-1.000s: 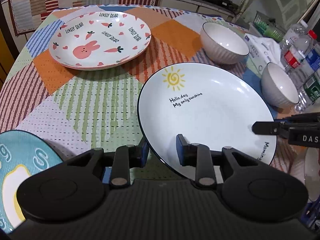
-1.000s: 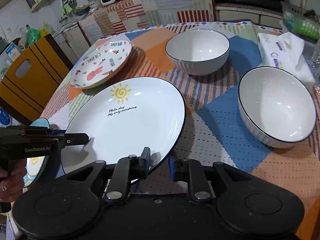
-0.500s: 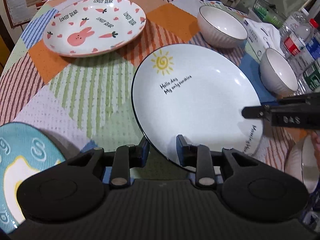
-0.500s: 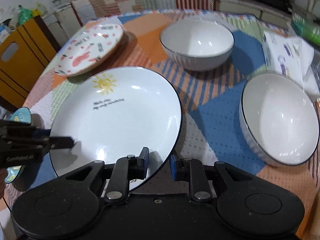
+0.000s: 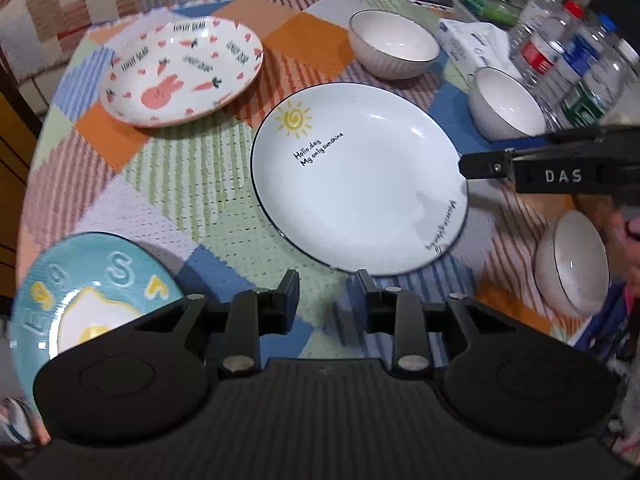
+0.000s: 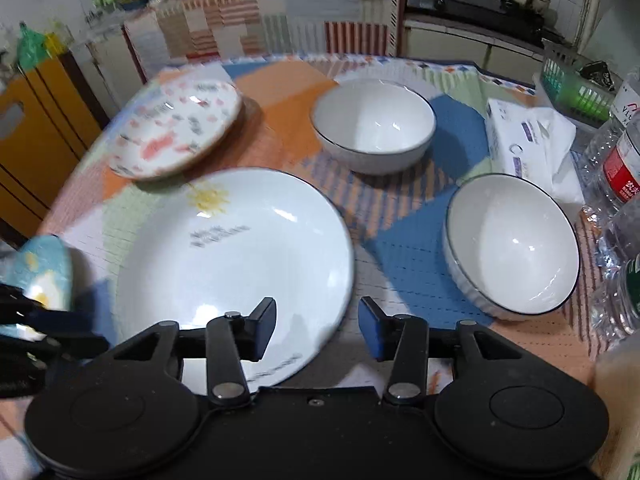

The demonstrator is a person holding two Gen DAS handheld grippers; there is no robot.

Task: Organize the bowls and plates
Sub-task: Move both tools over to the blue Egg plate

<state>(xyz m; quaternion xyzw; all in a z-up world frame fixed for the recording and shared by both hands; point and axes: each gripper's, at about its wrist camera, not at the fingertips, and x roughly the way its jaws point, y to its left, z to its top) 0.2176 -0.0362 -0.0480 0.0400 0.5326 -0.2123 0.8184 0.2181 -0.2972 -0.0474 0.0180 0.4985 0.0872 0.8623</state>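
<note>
A white sun plate (image 5: 360,176) lies flat on the patchwork tablecloth (image 5: 180,184); it also shows in the right wrist view (image 6: 232,248). My left gripper (image 5: 328,294) is open and empty just short of its near rim. My right gripper (image 6: 317,324) is open and empty over the plate's right edge. A pink rabbit plate (image 5: 180,72) sits far left. A blue plate (image 5: 92,292) lies near left. White bowls stand at the back (image 5: 394,44), at the right (image 5: 506,104) and near right (image 5: 572,260).
Water bottles (image 5: 568,52) and a tissue pack (image 6: 528,140) crowd the table's right side. A green basket (image 6: 576,84) stands behind them. A yellow chair (image 6: 36,132) is at the left. The table edge curves close on the left.
Both grippers have opened and pulled back from the sun plate's rim. The plate now lies released on the cloth. The right view is blurred from motion.
</note>
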